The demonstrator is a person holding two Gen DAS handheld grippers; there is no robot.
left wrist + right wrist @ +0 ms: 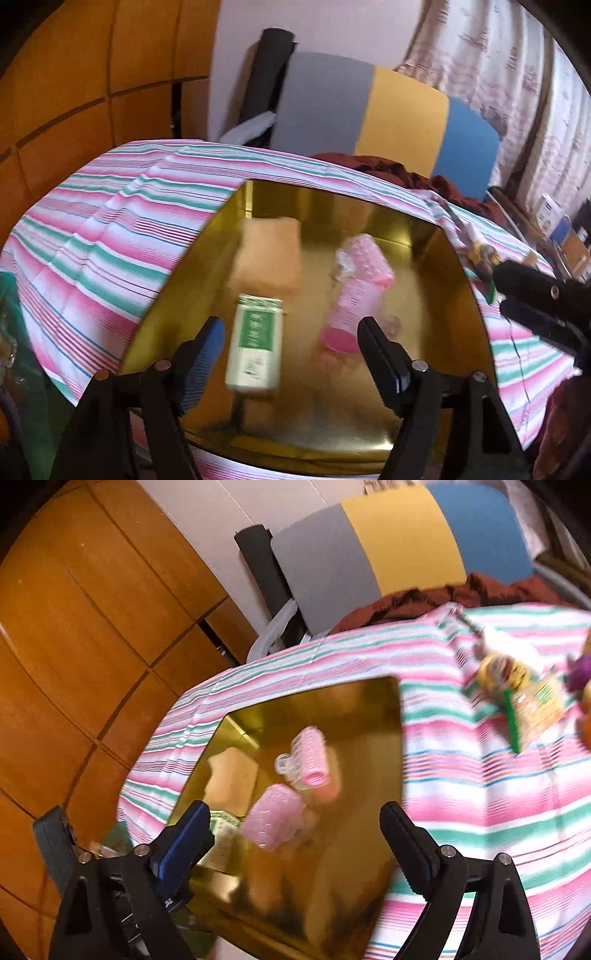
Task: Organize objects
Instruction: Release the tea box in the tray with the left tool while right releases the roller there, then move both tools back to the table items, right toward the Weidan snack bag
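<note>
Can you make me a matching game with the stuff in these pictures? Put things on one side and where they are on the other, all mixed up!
Things:
1. white box with green label
2. pink hair rollers
3. yellow jar
4. dark red cloth

Places:
A. on the striped tablecloth, outside the tray
B. in the gold tray, right side
C. bunched behind the table
D. in the gold tray, left side

Pairs: 1-D, 2-B, 3-A, 4-C
</note>
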